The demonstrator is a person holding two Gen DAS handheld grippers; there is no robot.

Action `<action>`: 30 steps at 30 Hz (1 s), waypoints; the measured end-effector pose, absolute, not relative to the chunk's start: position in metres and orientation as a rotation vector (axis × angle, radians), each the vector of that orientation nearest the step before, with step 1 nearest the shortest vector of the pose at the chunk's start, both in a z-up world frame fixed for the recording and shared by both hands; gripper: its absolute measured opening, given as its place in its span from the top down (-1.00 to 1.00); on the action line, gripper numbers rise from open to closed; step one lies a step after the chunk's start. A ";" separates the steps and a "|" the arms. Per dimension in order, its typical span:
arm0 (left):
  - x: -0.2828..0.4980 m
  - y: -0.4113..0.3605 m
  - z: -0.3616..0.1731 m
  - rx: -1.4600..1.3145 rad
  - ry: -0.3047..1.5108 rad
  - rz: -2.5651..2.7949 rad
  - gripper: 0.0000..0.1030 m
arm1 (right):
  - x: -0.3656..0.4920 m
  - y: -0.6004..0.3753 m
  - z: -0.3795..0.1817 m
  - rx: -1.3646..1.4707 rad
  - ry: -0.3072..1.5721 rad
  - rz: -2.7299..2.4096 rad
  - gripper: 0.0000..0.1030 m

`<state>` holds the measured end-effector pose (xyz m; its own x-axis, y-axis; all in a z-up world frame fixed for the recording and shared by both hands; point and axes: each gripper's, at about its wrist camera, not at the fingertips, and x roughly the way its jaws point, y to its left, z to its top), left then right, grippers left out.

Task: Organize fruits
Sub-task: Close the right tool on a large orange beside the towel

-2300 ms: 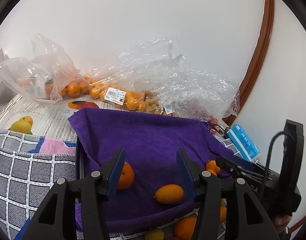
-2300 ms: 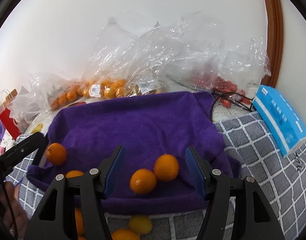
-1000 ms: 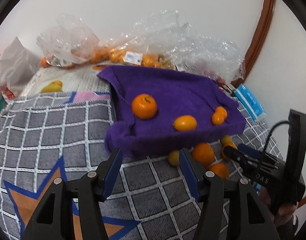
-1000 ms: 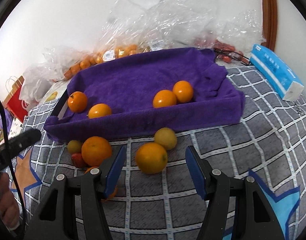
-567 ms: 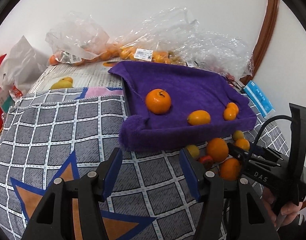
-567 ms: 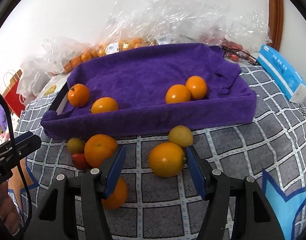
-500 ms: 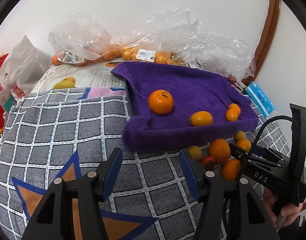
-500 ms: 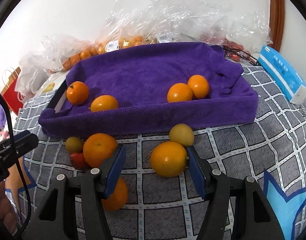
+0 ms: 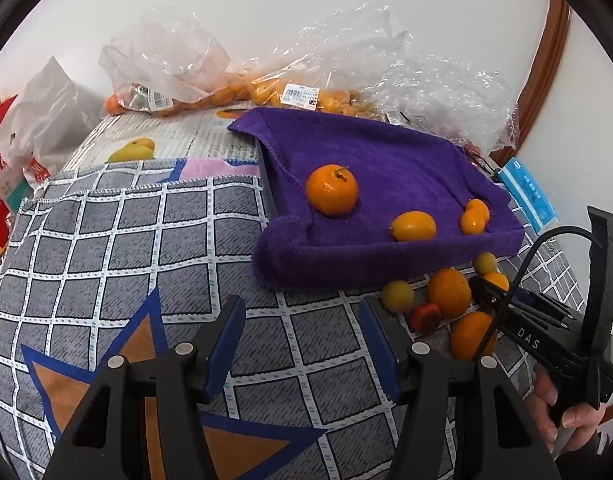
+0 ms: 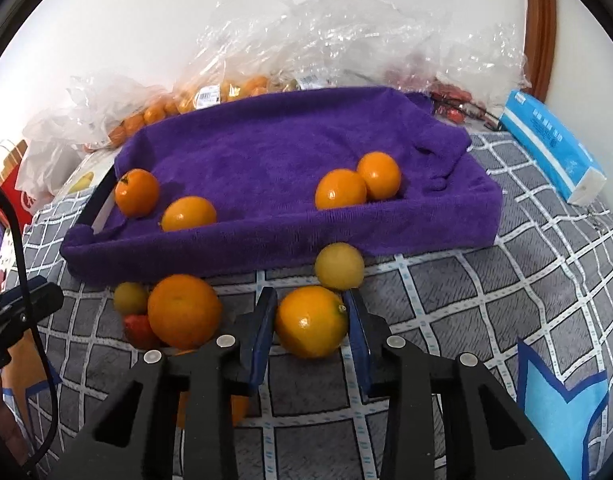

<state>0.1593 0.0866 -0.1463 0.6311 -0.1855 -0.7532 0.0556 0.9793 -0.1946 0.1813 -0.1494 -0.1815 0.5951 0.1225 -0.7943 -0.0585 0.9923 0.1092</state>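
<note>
An orange (image 10: 311, 322) sits on the checked cloth (image 10: 446, 288) just outside the tray's near edge, pinched by the right gripper (image 10: 309, 322). Four fruits lie in the purple-lined tray (image 10: 266, 152) — several remain outside. The left gripper (image 9: 302, 344) hangs wide, empty.

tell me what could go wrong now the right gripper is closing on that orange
The right gripper pinches the orange only near its fingertips, so the round fruit may squirt forward. The yellow fruit sits right behind it and could get knocked along the checked cloth. The purple towel tray has a raised front wall, so a low carry may bump it. The left gripper is open and holds nothing, so it offers no backup.
</note>
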 end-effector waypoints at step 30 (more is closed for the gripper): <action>0.160 0.084 -0.150 -0.149 0.906 -0.156 -0.10 | 0.180 -0.149 -0.172 0.061 0.902 0.101 0.33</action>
<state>0.1597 0.0839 -0.1499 0.6074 -0.1970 -0.7696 0.0717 0.9784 -0.1938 0.1800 -0.1486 -0.1719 0.6156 0.1132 -0.7799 -0.0615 0.9935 0.0957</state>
